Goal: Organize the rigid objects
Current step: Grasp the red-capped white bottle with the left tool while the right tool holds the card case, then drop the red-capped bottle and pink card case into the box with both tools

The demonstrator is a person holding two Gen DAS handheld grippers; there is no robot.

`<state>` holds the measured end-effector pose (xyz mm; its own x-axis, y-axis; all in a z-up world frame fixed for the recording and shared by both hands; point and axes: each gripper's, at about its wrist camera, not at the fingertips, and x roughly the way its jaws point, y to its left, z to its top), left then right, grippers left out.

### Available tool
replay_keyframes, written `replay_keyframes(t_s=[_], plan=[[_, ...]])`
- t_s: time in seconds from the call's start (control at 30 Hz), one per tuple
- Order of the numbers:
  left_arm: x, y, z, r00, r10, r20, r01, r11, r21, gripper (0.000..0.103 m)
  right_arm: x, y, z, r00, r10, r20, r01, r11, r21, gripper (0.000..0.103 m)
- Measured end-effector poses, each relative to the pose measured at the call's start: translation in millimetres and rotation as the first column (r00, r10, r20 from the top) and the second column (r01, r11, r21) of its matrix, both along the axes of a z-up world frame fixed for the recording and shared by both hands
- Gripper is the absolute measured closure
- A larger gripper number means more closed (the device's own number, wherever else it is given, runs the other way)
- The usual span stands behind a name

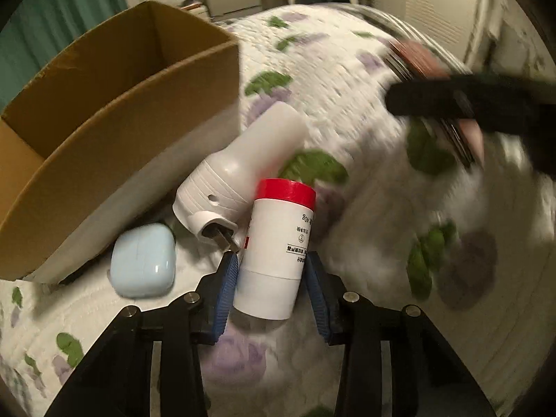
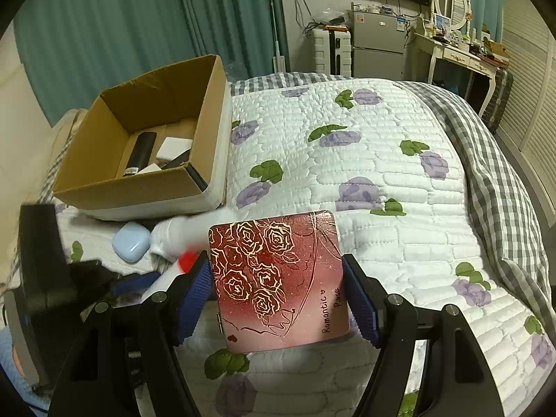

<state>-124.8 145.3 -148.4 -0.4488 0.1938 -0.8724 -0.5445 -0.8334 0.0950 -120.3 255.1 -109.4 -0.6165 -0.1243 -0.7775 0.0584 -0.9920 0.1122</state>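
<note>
Hand-held gripper (image 1: 271, 278) astride red-capped bottle (image 1: 276, 250)

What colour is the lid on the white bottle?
Red. The bottle's lid shows best in the left wrist view, on the white bottle between the left gripper's jaws.

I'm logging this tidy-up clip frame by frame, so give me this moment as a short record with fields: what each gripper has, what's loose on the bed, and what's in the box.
left gripper: closed on red-capped white bottle
right gripper: closed on red rose-print case, marked "Romantic Rose"
loose on quilt: white handheld device; light blue earbud case
cardboard box: open, on the bed's left; holds a black cylinder, a white block, and other items I can't identify
</note>
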Motion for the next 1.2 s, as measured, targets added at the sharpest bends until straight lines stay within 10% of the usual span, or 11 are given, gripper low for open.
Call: replay_keyframes(t_s=[0.4,0.77,1.2], plan=[[35,-26,48,0.992,0.115,-0.052,-0.107,0.985,0.138,0.065,14,-4,29,0.998,0.014,-0.053,-0.014,1.000,0.003,0.031],[7,-100,162,0.898,0.368,-0.240,-0.304,0.915,0.267,0.065,-4,-51,110,0.965,0.154,-0.214,-0.148,0.988,0.047,0.031],[-99,-106,106,0.884,0.433,-0.177,-0.399,0.895,0.198,0.065,-94,-78,95,0.946,0.222,-0.235,-0.216,0.975,0.054,0.031]])
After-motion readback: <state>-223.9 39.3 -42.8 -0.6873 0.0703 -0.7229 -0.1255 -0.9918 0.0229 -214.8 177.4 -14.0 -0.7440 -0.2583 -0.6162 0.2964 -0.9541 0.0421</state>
